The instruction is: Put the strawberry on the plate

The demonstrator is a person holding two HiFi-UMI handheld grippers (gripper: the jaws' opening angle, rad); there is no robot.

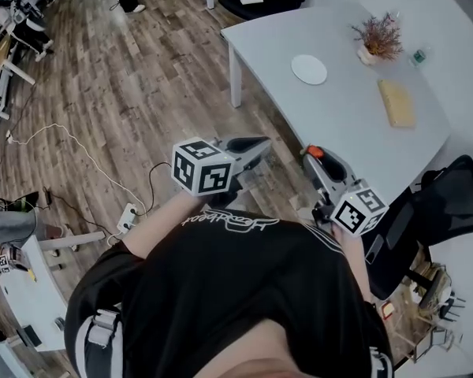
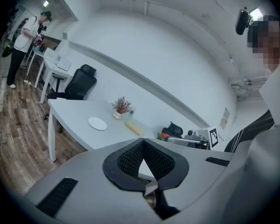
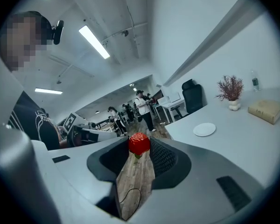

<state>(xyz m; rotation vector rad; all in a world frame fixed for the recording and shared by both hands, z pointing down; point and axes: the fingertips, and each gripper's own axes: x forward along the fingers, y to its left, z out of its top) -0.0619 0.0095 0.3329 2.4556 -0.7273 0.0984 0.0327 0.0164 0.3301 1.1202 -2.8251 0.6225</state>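
One red strawberry (image 3: 139, 144), stem down, clamped in right tongs (image 3: 139, 148); left tongs (image 2: 143, 142) together.

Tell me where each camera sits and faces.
Head view: on the person's head, facing steeply down; black shirt, left gripper, right gripper show.
Left gripper view: on that gripper, facing the pale grey table past shut jaws.
Right gripper view: on its gripper; jaws pinch the small red strawberry.
All share the round white plate.
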